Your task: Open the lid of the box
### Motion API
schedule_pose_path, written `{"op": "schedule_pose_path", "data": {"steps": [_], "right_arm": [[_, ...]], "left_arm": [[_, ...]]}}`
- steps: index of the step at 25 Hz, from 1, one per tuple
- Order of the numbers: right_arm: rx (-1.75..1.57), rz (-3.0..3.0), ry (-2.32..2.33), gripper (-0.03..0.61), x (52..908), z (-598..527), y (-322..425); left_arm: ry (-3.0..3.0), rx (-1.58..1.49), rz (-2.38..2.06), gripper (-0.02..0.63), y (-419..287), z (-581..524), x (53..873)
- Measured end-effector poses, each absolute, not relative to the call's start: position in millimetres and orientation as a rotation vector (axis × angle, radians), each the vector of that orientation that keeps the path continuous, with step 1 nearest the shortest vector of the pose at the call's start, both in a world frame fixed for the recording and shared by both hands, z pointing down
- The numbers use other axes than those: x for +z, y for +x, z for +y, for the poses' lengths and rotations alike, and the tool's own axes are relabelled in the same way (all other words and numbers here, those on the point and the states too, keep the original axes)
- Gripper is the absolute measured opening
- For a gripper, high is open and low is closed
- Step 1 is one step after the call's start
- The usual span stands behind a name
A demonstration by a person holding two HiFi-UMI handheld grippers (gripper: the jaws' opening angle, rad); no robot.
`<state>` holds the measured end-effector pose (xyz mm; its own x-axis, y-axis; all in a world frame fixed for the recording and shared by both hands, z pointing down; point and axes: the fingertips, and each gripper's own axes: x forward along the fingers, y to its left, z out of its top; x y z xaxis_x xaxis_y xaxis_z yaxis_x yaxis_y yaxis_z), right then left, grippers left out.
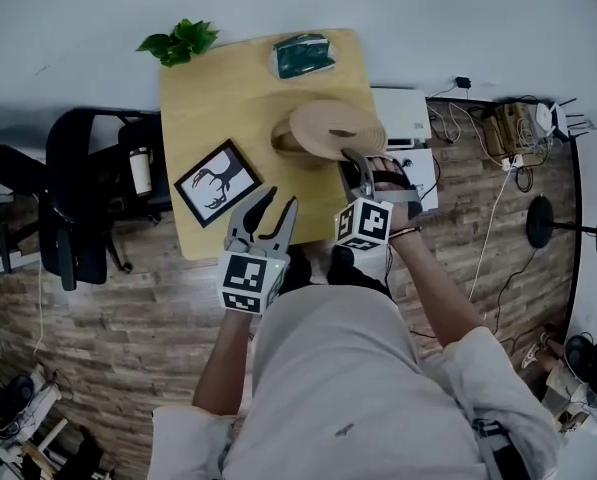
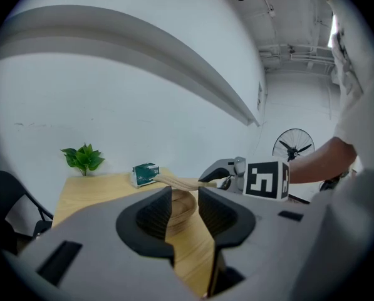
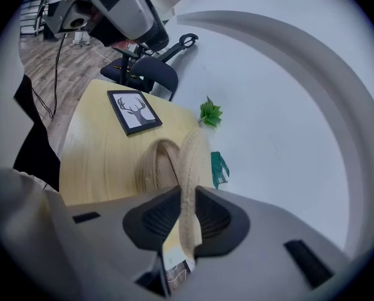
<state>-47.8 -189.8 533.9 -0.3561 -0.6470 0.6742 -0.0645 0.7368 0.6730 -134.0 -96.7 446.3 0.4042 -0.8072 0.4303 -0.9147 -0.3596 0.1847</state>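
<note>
Table point(image 1: 218, 108), light wood, seen from above. Box point(image 1: 286, 140): round, pale wood, sits on the table's right half, near its right edge, between the green packet point(image 1: 302, 55) at the far right corner and the person's side. Lid point(image 1: 333, 128): a round disc of the same wood, off the box rim on the near-right side and tilted over the box; the box wall shows under its left edge. Whether the lid's far edge touches the box, I cannot tell. Right gripper point(image 1: 356, 160): jaws closed on the lid's near rim; in the right gripper view the rim runs straight between both pads, pressed on each side, and the box's open mouth shows beside it. Left gripper point(image 1: 268, 208): jaws apart, nothing between the pads; it hovers over the table's near edge, just right of the frame point(image 1: 216, 182), well apart from the box. In the left gripper view the box and lid appear only in the distance through the gap. The frame, black with a deer picture, lies flat on the near left part of the table. Plant point(image 1: 180, 41) at the far left corner. Black chair point(image 1: 83, 198) on the floor left of the table.
</note>
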Motion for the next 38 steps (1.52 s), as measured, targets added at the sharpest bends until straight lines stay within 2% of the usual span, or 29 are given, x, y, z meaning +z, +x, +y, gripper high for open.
{"op": "schedule_pose_path", "data": {"steps": [12,38], "right_arm": [[-0.639,-2.028,0.606,0.067,481.9,-183.3,6.6],[-0.094,-2.433,0.653,0.067,442.4,-138.8,112.5]], "left_arm": [[2.228,0.359,-1.623,0.117,-82.1,-92.1,418.7],[2.126,0.321,-1.787,0.116,14.8,-66.3,409.6]]}}
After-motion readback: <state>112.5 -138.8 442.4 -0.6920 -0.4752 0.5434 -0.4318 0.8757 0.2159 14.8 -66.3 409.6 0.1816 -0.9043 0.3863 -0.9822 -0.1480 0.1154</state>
